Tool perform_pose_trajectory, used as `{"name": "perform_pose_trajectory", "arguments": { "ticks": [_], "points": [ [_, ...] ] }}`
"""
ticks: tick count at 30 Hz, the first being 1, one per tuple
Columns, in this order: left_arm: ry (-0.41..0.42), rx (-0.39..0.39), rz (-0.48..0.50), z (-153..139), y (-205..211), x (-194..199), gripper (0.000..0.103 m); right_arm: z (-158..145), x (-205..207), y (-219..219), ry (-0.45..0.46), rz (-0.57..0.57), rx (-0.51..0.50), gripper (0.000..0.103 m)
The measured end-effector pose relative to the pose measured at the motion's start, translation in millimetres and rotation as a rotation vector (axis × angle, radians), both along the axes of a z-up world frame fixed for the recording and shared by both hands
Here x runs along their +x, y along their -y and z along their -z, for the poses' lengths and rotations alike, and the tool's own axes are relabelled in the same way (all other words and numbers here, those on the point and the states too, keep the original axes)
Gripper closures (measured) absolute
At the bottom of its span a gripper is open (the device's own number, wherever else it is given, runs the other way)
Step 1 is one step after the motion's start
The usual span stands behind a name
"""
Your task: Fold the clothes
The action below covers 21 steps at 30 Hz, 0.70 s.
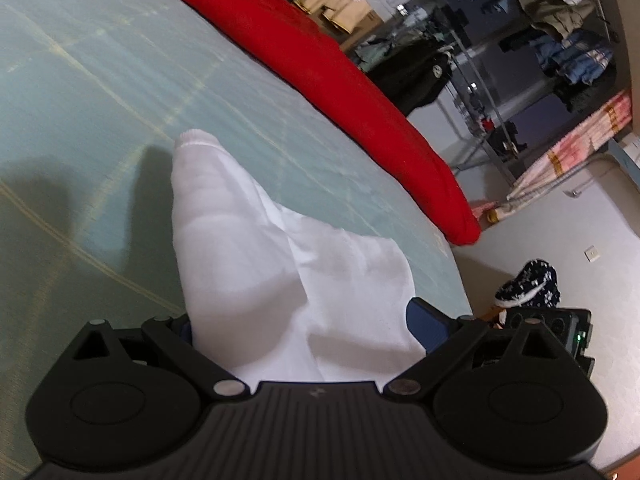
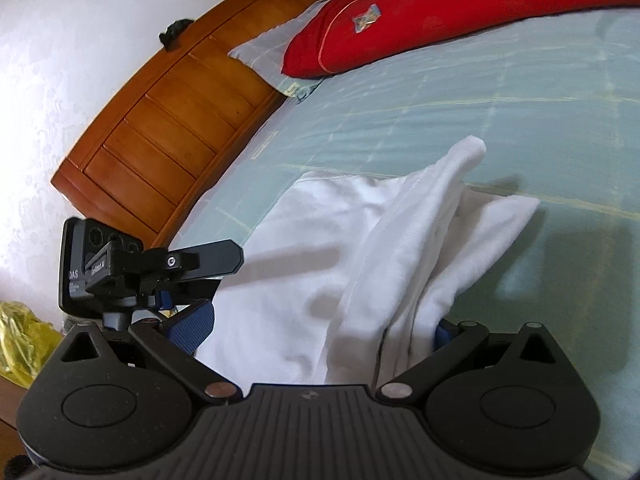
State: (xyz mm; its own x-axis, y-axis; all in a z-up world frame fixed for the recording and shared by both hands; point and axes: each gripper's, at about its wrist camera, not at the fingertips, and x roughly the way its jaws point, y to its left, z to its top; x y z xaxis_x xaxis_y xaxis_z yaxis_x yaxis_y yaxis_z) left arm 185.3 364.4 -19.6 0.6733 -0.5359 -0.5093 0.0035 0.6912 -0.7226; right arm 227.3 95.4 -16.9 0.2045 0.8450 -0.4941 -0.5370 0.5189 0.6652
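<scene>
A white garment lies on the pale green bed sheet, one sleeve stretched away from me. My left gripper stands open, its blue pads wide apart with the cloth bunched between and over them. In the right wrist view the same white garment is spread out with a raised fold running to a sleeve end. My right gripper is open too, blue pads far apart and cloth filling the gap. The left gripper shows at the left, just over the garment's edge.
A red quilt runs along the far side of the bed, and a red pillow sits by the wooden headboard. Racks of clothes stand beyond the bed. A yellow bag lies at lower left.
</scene>
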Motion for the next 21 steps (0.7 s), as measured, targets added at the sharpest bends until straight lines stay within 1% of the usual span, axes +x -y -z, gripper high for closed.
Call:
{"name": "perform_pose_trajectory", "arguments": {
  "ticks": [5,8,15,18,21],
  "points": [
    [-0.004,-0.008,-0.035,5.5,-32.0,-0.9,0.007,3.6,10.1,-38.8,0.015,-0.024,0.003,0.000],
    [-0.017,-0.003,-0.040,10.8,-45.6,3.6,0.007,9.1,15.8,-56.6,0.019,-0.032,0.009,0.000],
    [-0.061,0.045,-0.058,20.4,-68.0,33.9,0.007,21.8,23.7,-73.5,0.053,-0.014,0.033,0.000],
    [-0.059,0.045,-0.087,22.0,-84.2,43.6,0.007,21.6,25.8,-81.3,0.081,-0.027,0.040,0.000],
    [-0.052,0.057,-0.110,17.3,-91.2,48.4,0.007,21.3,32.0,-89.3,0.078,-0.032,0.052,0.000]
  ]
}}
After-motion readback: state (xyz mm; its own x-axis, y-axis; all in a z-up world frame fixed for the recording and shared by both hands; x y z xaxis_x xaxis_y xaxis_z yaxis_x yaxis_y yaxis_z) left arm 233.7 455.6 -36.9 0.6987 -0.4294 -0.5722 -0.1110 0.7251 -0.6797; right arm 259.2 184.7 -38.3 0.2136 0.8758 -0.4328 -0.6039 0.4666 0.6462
